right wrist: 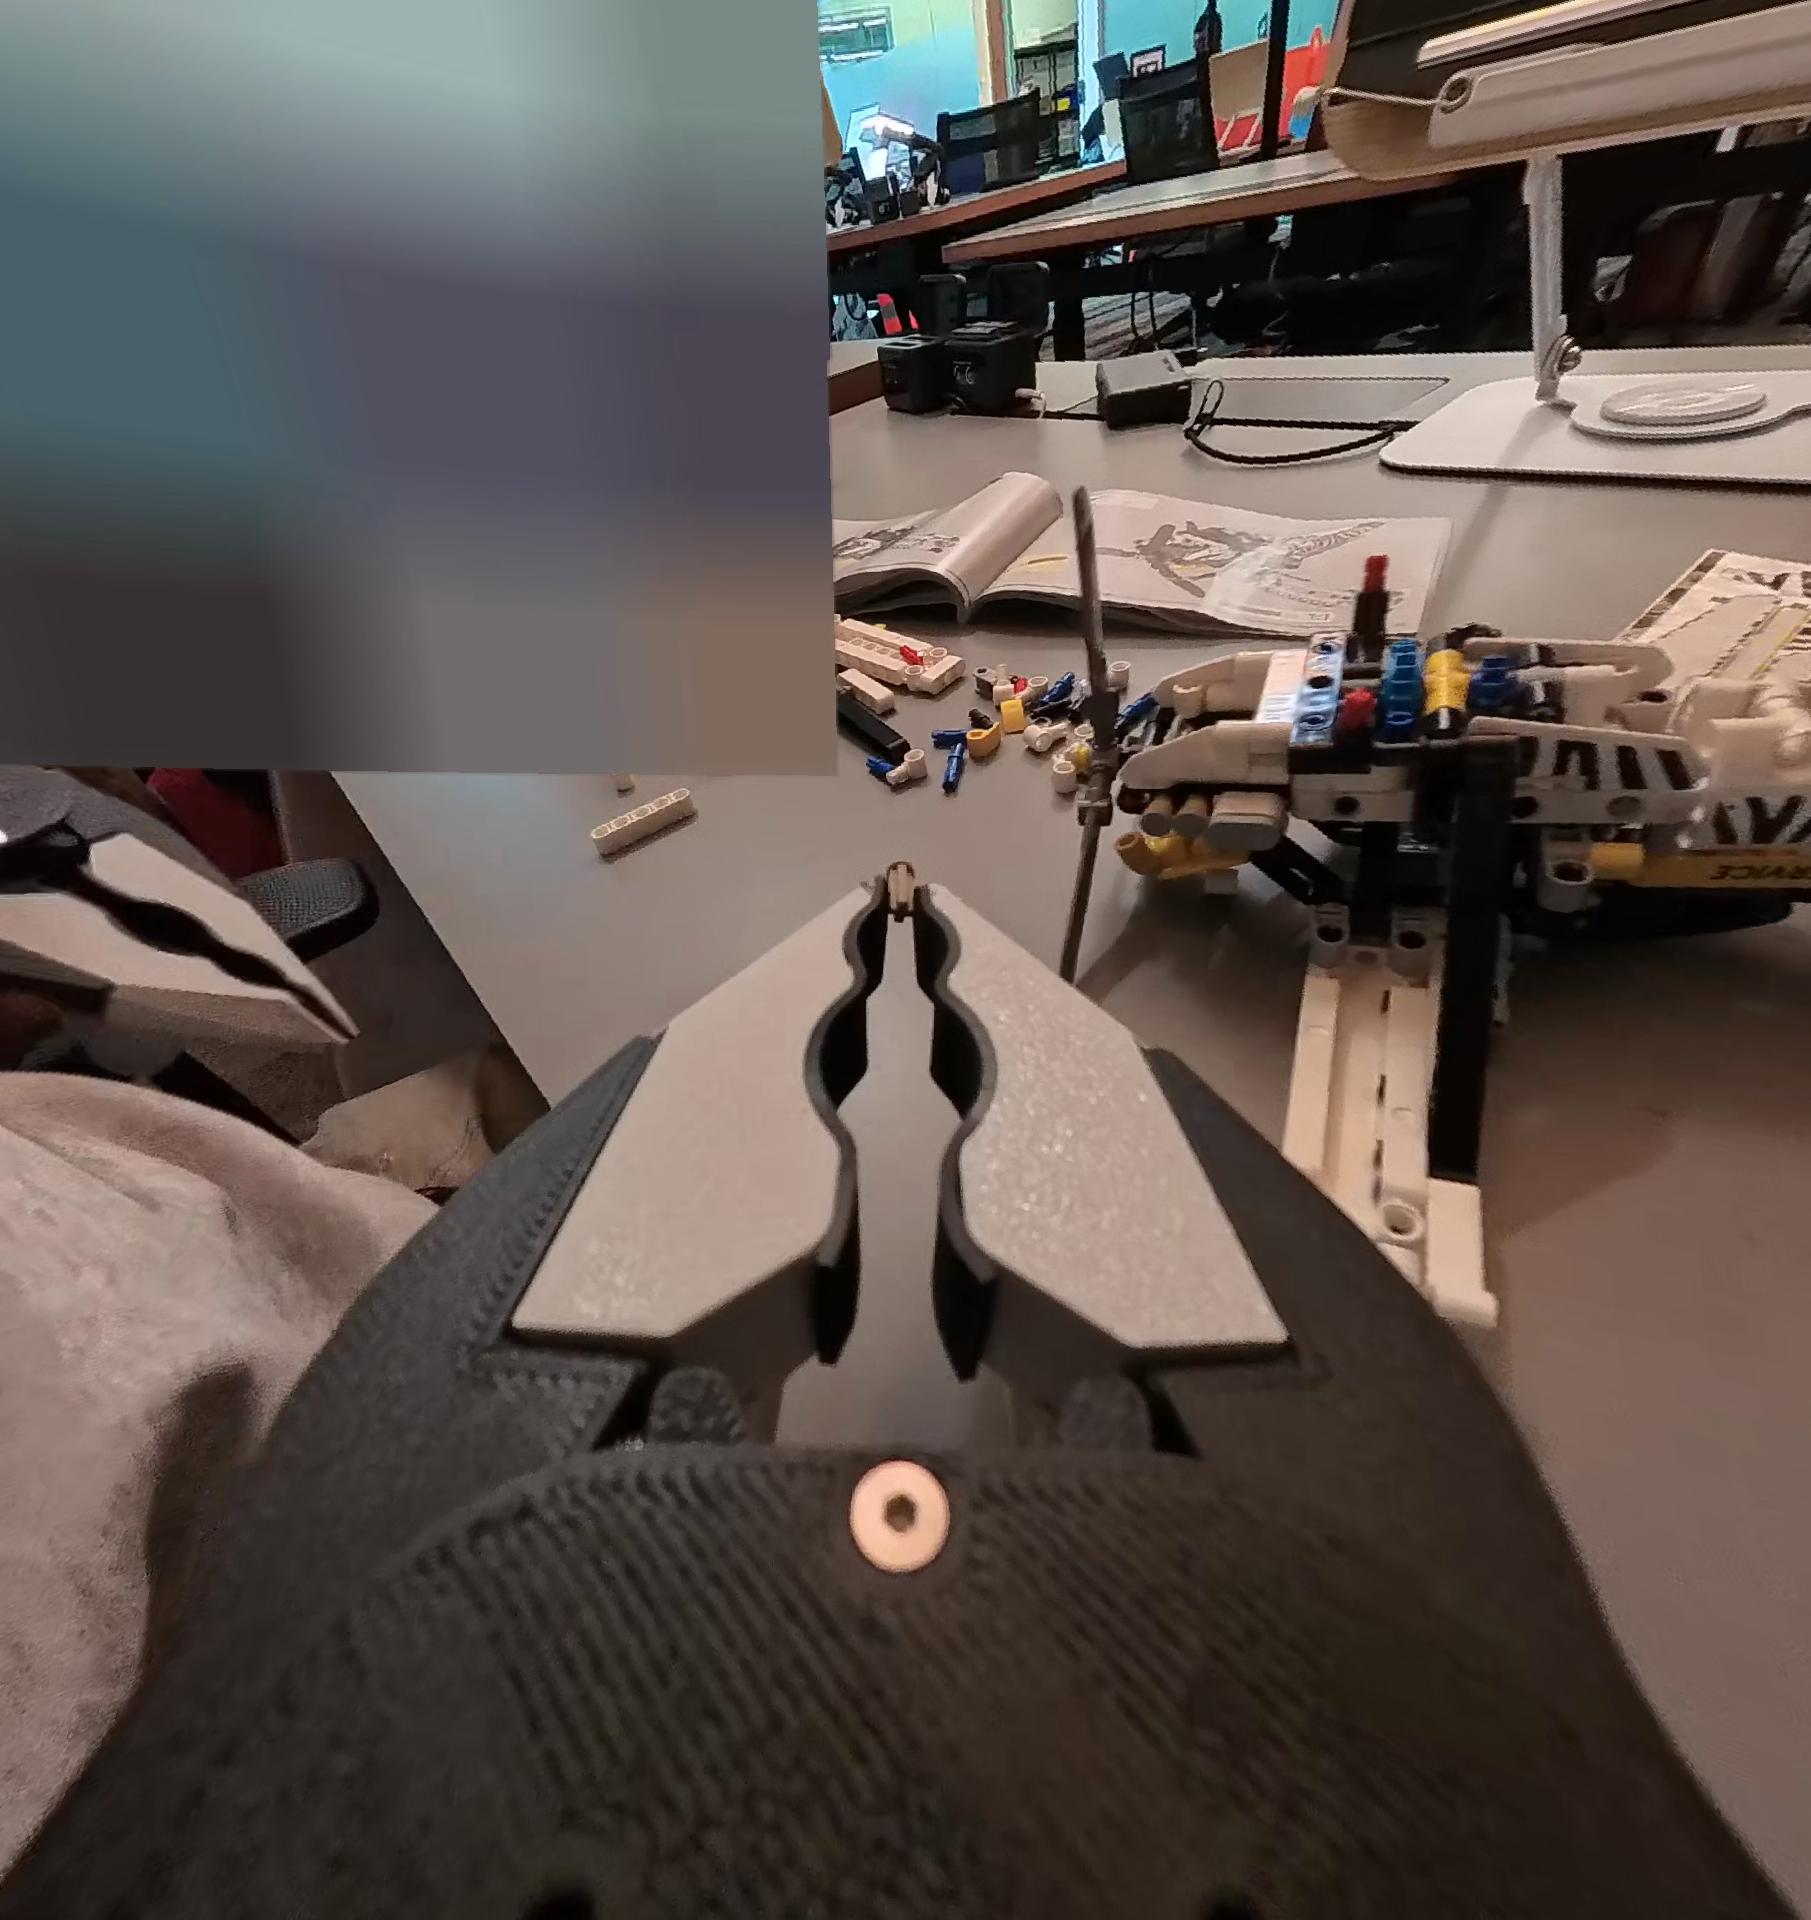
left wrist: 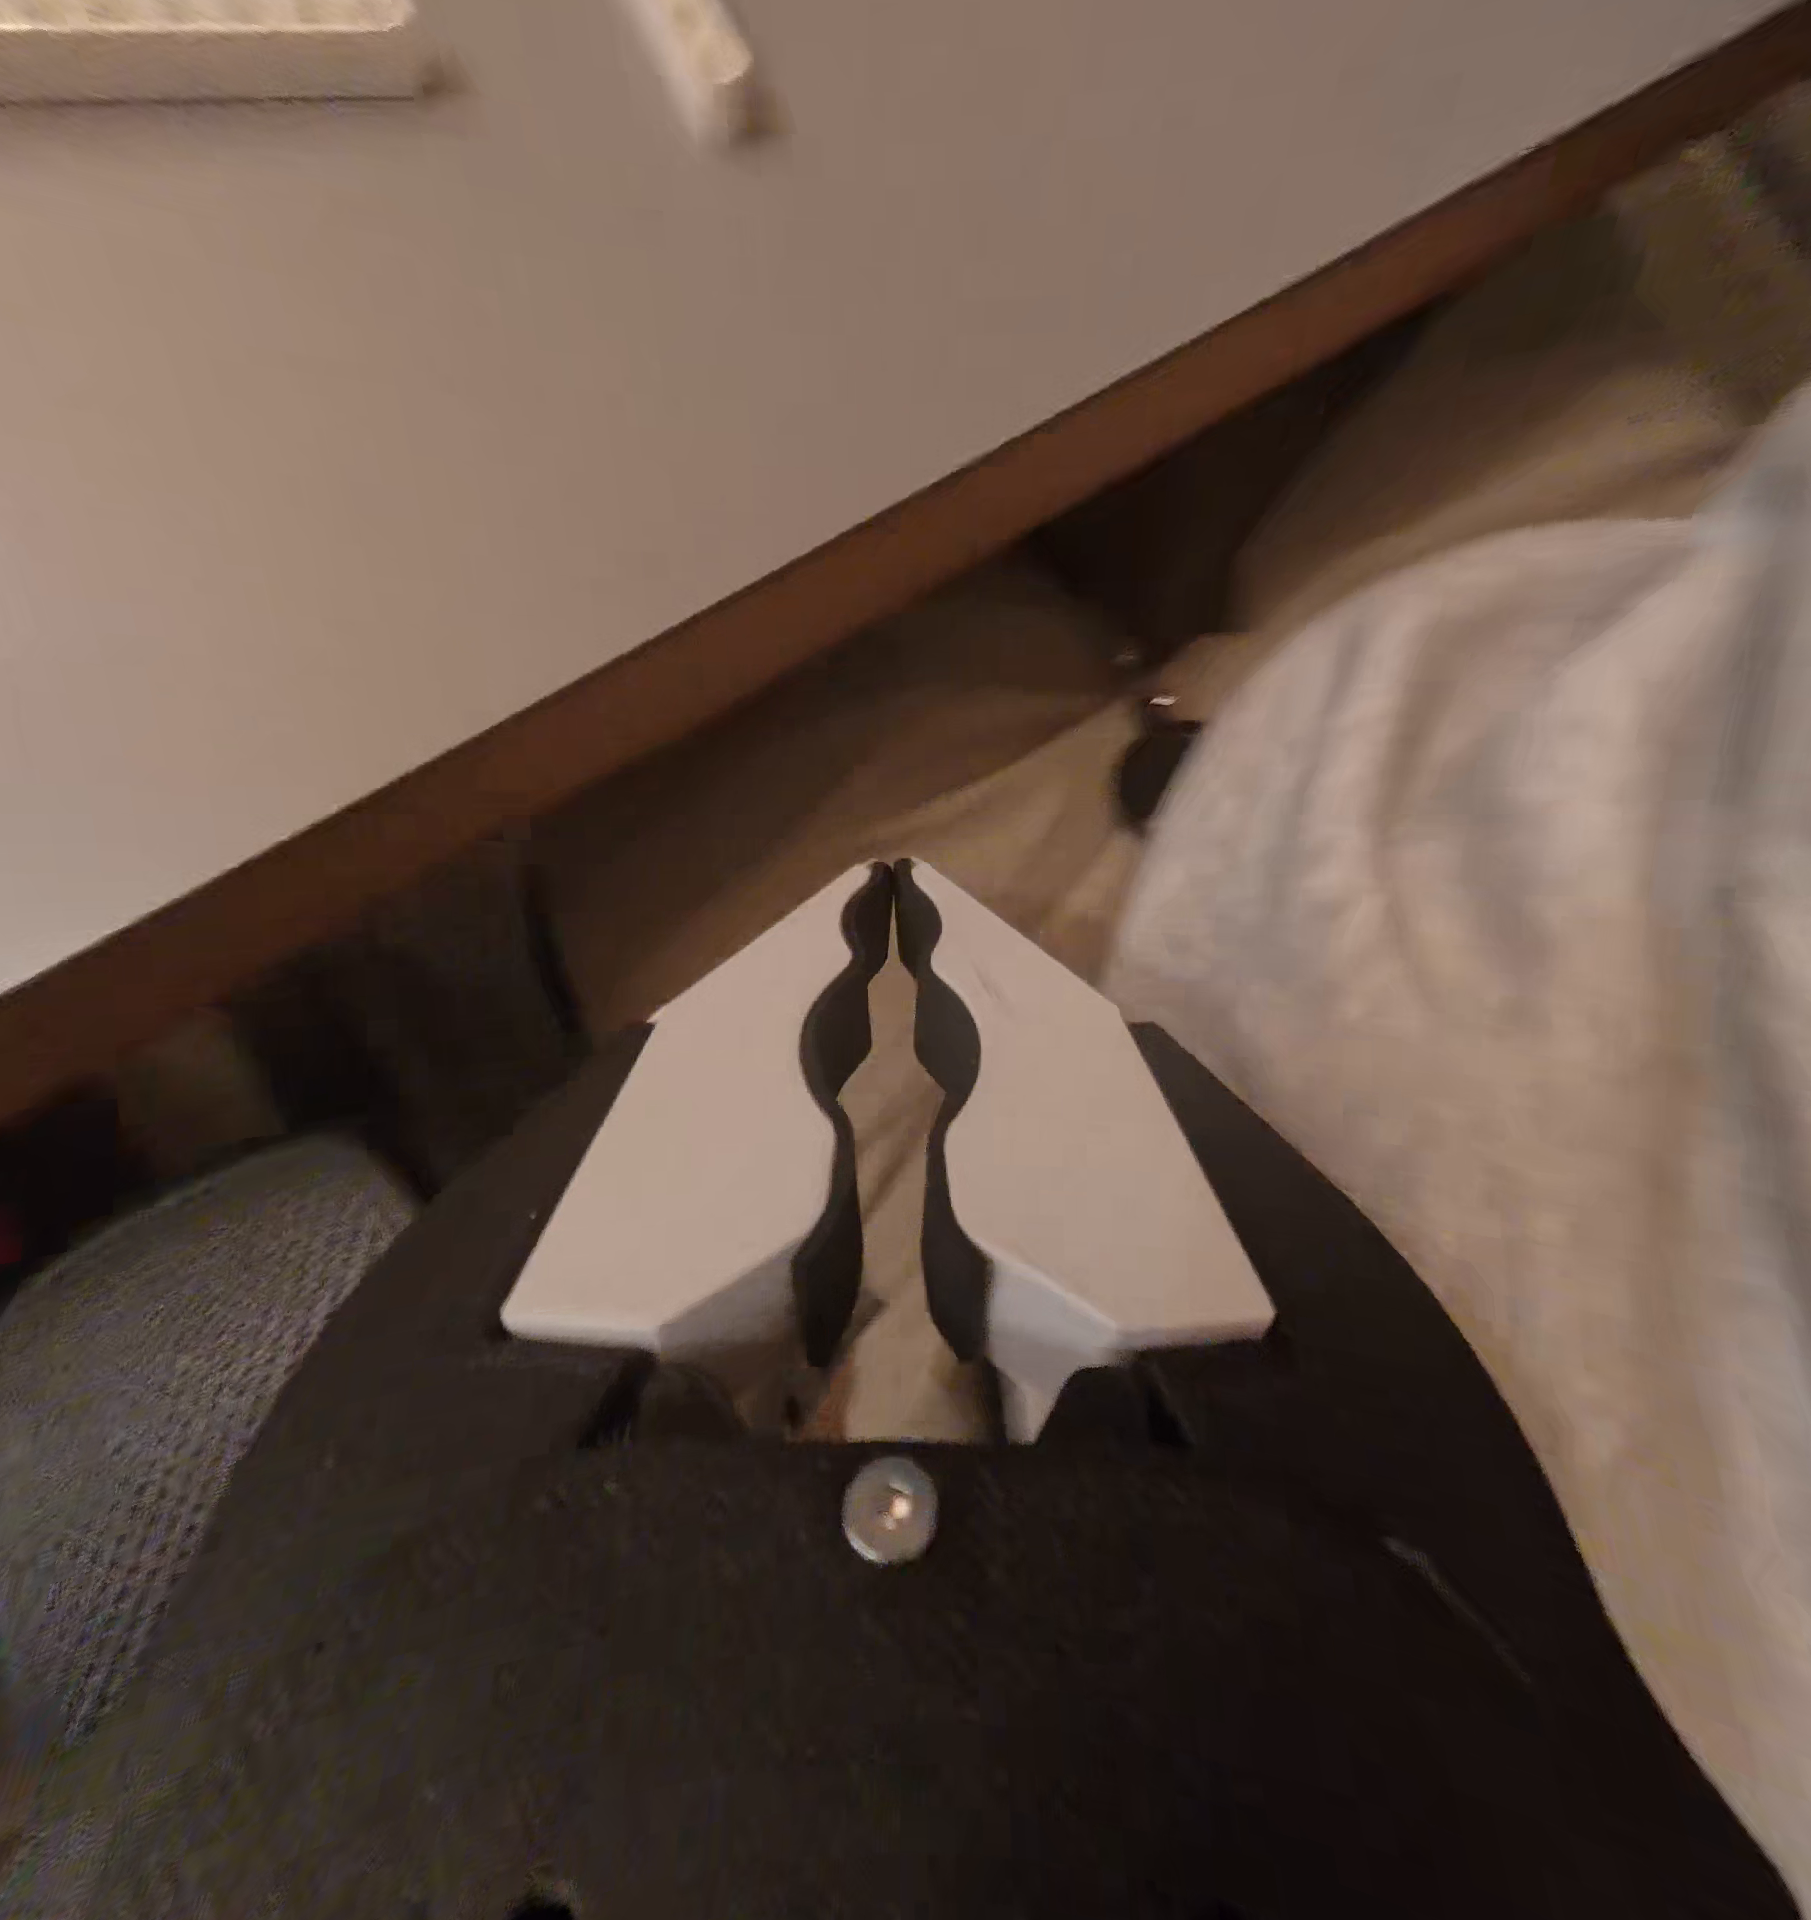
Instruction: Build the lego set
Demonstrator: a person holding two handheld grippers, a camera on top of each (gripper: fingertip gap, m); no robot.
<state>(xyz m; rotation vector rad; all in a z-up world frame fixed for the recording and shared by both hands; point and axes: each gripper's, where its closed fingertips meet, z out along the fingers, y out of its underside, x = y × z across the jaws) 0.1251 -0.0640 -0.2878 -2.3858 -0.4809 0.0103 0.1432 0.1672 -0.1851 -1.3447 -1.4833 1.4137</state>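
Observation:
My right gripper [right wrist: 899, 891] is shut on a small tan lego pin [right wrist: 899, 883] and holds it above the grey table. A half-built white lego model [right wrist: 1452, 748] with zebra stripes, blue and yellow parts stands to the right on a white and black frame. A thin grey rod [right wrist: 1090, 717] stands upright by its nose. Loose small lego pieces [right wrist: 984, 717] lie behind. My left gripper [left wrist: 893, 868] is shut and empty, off the table's edge, over a person's lap; it also shows at the left of the right wrist view [right wrist: 345, 1029].
An open instruction booklet [right wrist: 1140, 561] lies beyond the loose pieces. A lamp base [right wrist: 1649, 426], a black cable and small black boxes [right wrist: 958, 369] stand at the back. The table's brown edge [left wrist: 880, 540] runs across the left wrist view, with a person's light clothing [left wrist: 1503, 935] below it. The grippers' ends are close to 25 cm from one another.

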